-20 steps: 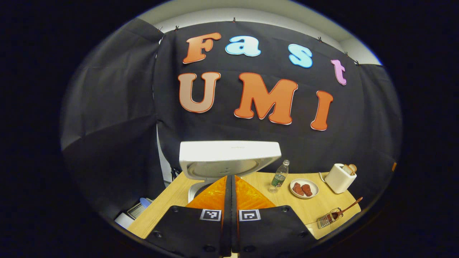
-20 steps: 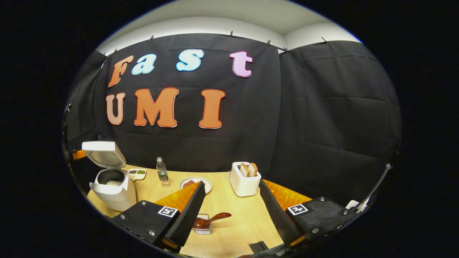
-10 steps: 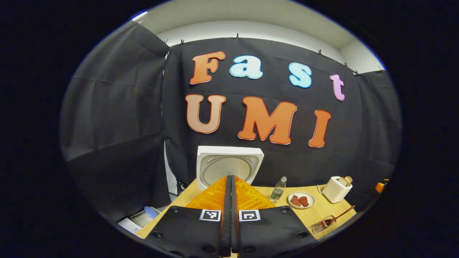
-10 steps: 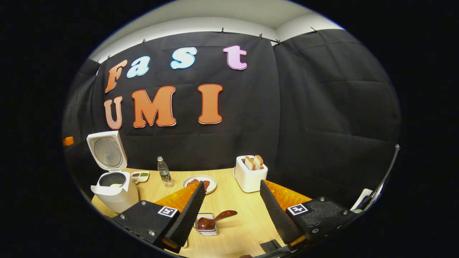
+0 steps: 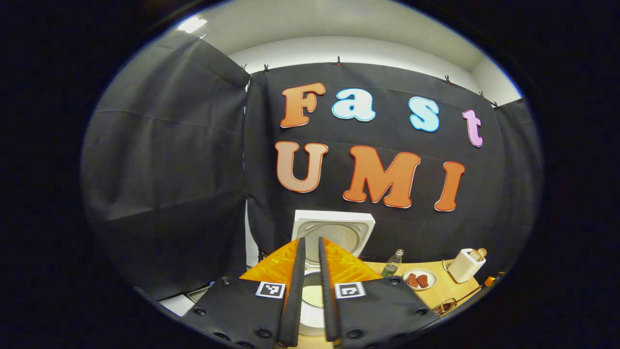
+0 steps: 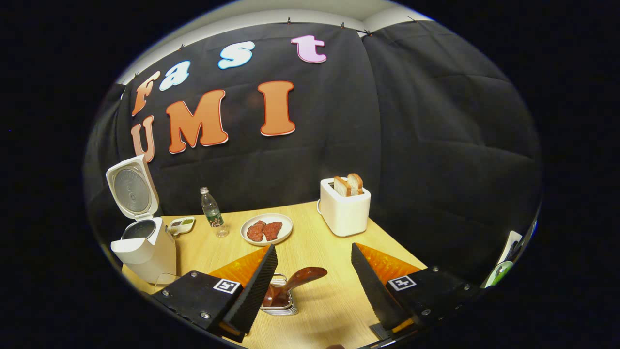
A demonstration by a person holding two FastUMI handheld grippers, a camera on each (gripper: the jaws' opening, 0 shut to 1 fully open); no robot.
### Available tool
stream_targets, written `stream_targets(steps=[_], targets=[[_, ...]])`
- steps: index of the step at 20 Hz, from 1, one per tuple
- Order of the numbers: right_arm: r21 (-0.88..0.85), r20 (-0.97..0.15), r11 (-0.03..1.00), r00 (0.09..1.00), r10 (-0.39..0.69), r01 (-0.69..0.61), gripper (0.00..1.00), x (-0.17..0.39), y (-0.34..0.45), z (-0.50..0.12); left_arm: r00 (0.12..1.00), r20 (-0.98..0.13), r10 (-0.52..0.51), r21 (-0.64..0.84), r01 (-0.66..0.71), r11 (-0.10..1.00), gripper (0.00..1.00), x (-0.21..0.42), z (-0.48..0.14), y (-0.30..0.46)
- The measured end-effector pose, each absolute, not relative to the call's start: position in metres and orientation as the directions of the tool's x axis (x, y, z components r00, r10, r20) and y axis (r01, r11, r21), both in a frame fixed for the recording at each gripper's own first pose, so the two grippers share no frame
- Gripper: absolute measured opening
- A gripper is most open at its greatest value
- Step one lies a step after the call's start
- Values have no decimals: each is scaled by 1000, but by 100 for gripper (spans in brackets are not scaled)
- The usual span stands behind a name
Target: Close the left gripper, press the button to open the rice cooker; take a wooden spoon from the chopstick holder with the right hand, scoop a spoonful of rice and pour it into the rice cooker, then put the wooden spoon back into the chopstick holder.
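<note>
Left gripper view: the left gripper [image 5: 310, 291], bottom centre, is parted a crack, empty, above the open rice cooker [image 5: 333, 232]. Right gripper [image 6: 312, 286] gapes wide, empty, over the wooden spoon [image 6: 290, 286] lying in the chopstick holder [image 6: 282, 308], lower centre on the worktop [image 6: 319, 242].

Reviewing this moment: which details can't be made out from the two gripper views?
- Right gripper view: the wooden spoon bowl and part of the chopstick holder sit behind the right gripper finger.
- Left gripper view: the rice cooker body and button are covered by the left gripper; only a strip of the pot's inside shows.
- Right gripper view: the small dish contents are too small to tell.
</note>
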State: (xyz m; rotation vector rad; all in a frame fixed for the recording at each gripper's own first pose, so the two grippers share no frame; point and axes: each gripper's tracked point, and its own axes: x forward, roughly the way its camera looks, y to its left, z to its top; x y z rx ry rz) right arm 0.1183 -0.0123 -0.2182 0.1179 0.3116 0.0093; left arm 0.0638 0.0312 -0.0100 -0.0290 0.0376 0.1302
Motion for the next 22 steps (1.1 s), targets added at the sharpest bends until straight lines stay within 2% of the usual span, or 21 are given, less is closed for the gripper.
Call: stream_targets(steps=[2, 4, 8, 9, 13, 16, 17, 18, 19, 21, 22], targets=[[150, -348, 988, 937, 36, 18, 95, 123, -9, -238, 990, -27, 142, -15, -142, 990, 59, 61, -6, 37], [194, -389, 980, 920, 46, 33, 95, 126, -6, -256, 986, -16, 166, 8, -166, 986, 60, 55, -5, 45], [313, -460, 947, 883, 89, 68, 95, 127, 1, -282, 987, 0, 163, 20, -163, 986, 81, 50, -3, 46], [349, -465, 934, 880, 101, 77, 93, 128, 3, -284, 987, -1, 159, 21, -159, 987, 81, 49, -4, 45], [453, -471, 884, 873, 128, 115, 73, 133, 8, -286, 982, -15, 187, 26, -187, 982, 99, 48, -10, 55], [487, -463, 866, 874, 147, 112, 63, 137, 16, -284, 978, -40, 204, 42, -203, 978, 98, 52, -20, 62], [498, -464, 860, 871, 160, 107, 58, 136, 18, -281, 977, -47, 206, 45, -204, 978, 97, 52, -22, 64], [509, -471, 854, 866, 170, 109, 46, 137, 22, -283, 977, -51, 205, 45, -203, 978, 95, 53, -24, 64], [522, -470, 846, 865, 175, 112, 47, 137, 23, -283, 978, -59, 201, 46, -198, 979, 96, 54, -26, 63], [580, -467, 807, 858, 215, 114, 32, 137, 34, -278, 978, -76, 194, 53, -190, 980, 99, 57, -31, 65], [585, -465, 801, 862, 204, 126, 28, 139, 35, -276, 979, -79, 189, 58, -185, 981, 100, 59, -32, 65]])
